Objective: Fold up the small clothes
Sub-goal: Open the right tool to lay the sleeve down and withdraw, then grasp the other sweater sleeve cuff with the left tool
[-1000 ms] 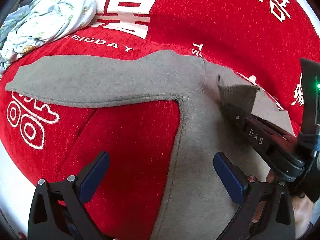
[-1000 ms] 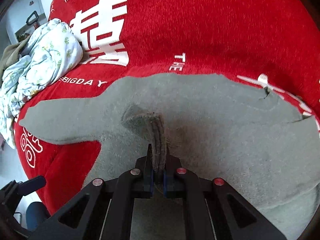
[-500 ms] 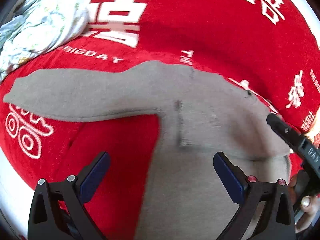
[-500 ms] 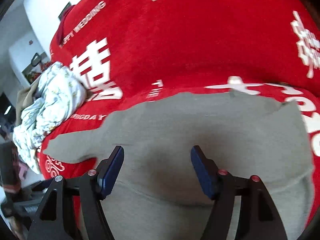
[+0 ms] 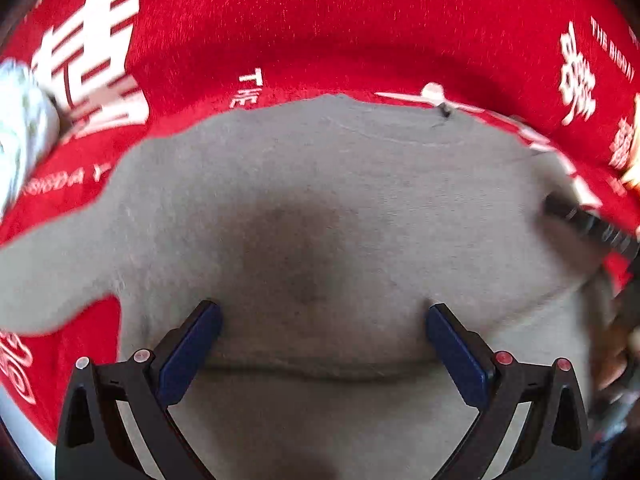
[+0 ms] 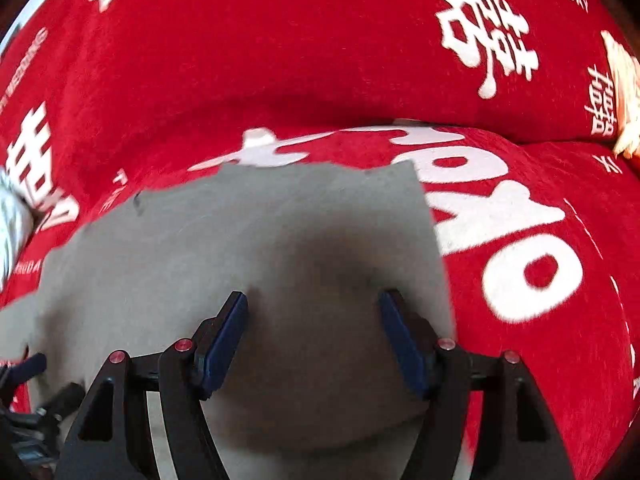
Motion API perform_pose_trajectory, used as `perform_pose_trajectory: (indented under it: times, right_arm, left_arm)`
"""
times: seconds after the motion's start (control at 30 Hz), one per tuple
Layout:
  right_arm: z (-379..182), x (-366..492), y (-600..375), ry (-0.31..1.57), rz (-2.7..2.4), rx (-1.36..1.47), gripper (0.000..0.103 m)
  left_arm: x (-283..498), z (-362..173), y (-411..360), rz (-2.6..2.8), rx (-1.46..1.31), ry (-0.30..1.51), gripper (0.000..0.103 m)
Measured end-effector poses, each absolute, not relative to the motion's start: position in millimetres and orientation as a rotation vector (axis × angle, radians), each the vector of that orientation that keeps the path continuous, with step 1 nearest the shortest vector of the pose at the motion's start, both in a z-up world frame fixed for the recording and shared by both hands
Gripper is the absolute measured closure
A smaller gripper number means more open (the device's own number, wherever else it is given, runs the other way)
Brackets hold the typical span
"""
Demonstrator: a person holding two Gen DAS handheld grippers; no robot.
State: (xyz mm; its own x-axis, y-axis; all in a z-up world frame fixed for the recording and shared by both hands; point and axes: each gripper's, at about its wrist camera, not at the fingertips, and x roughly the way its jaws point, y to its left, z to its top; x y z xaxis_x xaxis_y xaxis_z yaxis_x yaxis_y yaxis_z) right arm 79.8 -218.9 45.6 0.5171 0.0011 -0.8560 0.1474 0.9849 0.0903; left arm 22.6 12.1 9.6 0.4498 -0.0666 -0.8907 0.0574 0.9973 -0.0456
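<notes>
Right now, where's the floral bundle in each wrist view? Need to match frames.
Left wrist: the floral bundle sits blurred at the far left edge, above the grey garment.
Right wrist: floral bundle is a sliver at the left edge, mid-height.
Shared landmark: the big white character on the red cover, right beside the bundle.

The garment (image 5: 320,208) is plain grey. The blanket (image 5: 320,28) under it is bright red with white characters and lettering. At the left edge a bundle (image 5: 20,128) is white with small greenish print. The claw pads (image 6: 224,340) are dark blue on black frames.
</notes>
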Motion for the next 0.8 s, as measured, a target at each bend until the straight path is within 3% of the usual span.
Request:
perform_pose_trajectory:
  times: [0.47, 0.6, 0.8]
  right_arm:
    - [48.8, 14.0, -138.3, 0.952, 0.022, -0.081, 0.022]
    - [60.1, -1.8, -135.0, 0.892, 0.055, 0.001, 0.021]
    - [44.4, -1.2, -119.8, 0.9, 0.026, -0.068, 0.019]
  left_arm:
    - [-3.2, 25.8, 25.6, -0.024, -0.058, 1.055, 0.0]
    - [-23.1, 33.8, 88.8, 0.086, -0.161, 1.018, 0.0]
    - [-41.8, 23.8, 257.9, 0.447, -0.43, 1.011, 0.0]
